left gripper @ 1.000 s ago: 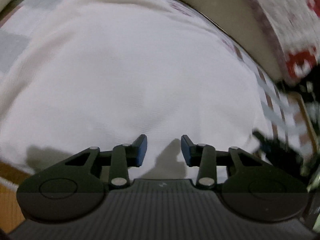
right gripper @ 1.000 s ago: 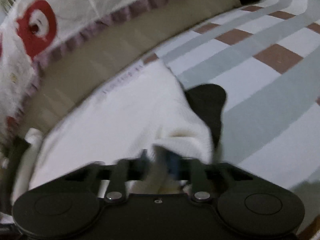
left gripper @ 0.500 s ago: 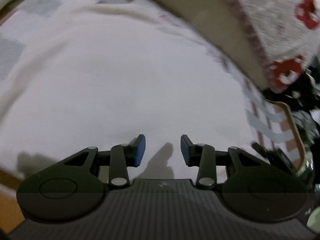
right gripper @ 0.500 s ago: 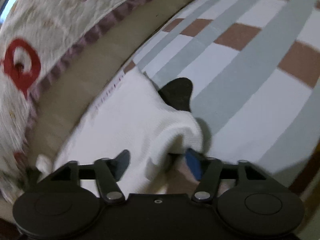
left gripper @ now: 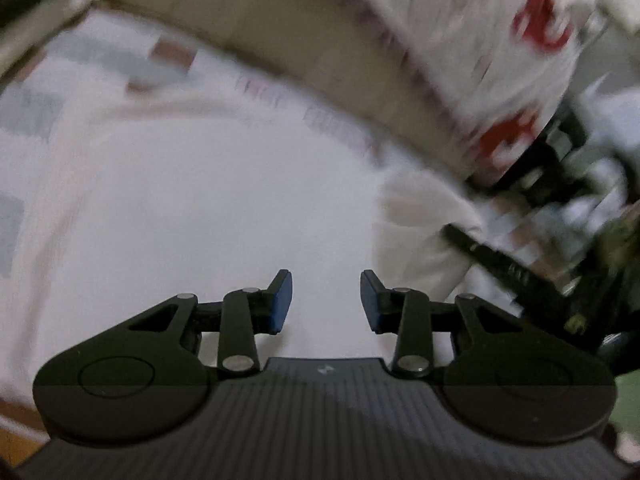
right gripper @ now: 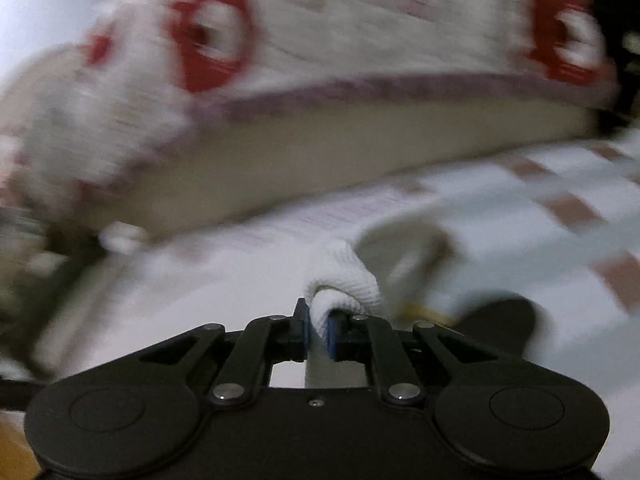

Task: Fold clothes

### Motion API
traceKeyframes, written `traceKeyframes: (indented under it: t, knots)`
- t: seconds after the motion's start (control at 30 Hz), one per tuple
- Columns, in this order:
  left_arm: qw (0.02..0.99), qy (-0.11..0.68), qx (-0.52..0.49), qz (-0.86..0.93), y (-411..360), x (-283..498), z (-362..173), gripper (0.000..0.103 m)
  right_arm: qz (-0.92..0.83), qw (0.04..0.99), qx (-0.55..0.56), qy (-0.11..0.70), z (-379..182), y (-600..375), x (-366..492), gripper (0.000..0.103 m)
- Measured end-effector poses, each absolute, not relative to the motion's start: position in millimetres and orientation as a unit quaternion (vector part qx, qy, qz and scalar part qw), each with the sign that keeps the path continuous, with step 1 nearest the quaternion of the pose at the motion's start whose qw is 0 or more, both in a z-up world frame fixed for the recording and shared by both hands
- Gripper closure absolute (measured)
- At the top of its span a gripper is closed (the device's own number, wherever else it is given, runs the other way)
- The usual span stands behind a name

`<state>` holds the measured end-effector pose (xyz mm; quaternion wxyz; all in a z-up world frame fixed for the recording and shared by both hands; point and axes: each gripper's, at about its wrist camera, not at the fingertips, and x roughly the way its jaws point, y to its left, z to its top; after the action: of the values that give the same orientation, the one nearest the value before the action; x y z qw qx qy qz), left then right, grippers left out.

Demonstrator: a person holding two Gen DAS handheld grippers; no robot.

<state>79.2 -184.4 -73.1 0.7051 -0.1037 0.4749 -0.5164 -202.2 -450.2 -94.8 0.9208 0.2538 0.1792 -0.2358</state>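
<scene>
A white knit garment [left gripper: 192, 200] lies spread over a checked sheet [left gripper: 24, 120]. My left gripper [left gripper: 326, 300] is open and empty, hovering just above the garment's near part. In the right wrist view, my right gripper [right gripper: 317, 330] is shut on a bunched fold of the white garment [right gripper: 344, 276], lifted a little off the rest of the cloth. The right gripper's black body also shows at the right of the left wrist view [left gripper: 516, 276], by a raised flap of the garment [left gripper: 420, 220].
A white blanket with red motifs [right gripper: 320, 32] lies over a beige cushion edge [right gripper: 360, 148] behind the garment. The sheet's brown and grey checks [right gripper: 572, 208] show to the right. Dark clutter [left gripper: 560, 152] sits at the far right. Both views are motion-blurred.
My right gripper opened around the garment's edge, then shut on a fold and swung left with it. My left gripper stayed open and turned right.
</scene>
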Motion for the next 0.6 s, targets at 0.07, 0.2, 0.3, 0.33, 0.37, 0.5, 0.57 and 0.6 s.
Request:
traceKeyframes:
  t: [0.07, 0.2, 0.3, 0.33, 0.37, 0.5, 0.57, 0.6]
  knots:
    - [0.758, 0.439, -0.09, -0.473, -153, 102, -63, 0.07, -0.155, 0.947, 0.226, 0.168, -62, -424, -172, 0.091]
    - [0.746, 0.489, -0.157, -0.424, -96, 122, -104, 0.07, -0.013, 0.966, 0.153, 0.209, -46, -351, -107, 0.092]
    - [0.73, 0.541, -0.175, -0.38, -77, 131, -137, 0.07, 0.035, 0.945, 0.15, 0.289, -93, -316, -68, 0.092]
    - [0.724, 0.56, -0.173, -0.364, -75, 133, -149, 0.071, 0.038, 0.936, 0.145, 0.319, -115, -307, -58, 0.092]
    - [0.718, 0.578, -0.172, -0.347, -74, 134, -160, 0.072, 0.036, 0.927, 0.141, 0.347, -137, -300, -50, 0.092]
    - [0.727, 0.588, -0.171, -0.311, -62, 138, -168, 0.073, 0.006, 0.904, 0.199, 0.378, -190, -296, -53, 0.092]
    - [0.733, 0.585, -0.167, -0.303, -61, 138, -167, 0.075, 0.001, 0.907, 0.204, 0.369, -188, -296, -57, 0.092]
    - [0.736, 0.584, -0.163, -0.303, -62, 138, -166, 0.075, 0.0, 0.908, 0.201, 0.367, -185, -295, -58, 0.092]
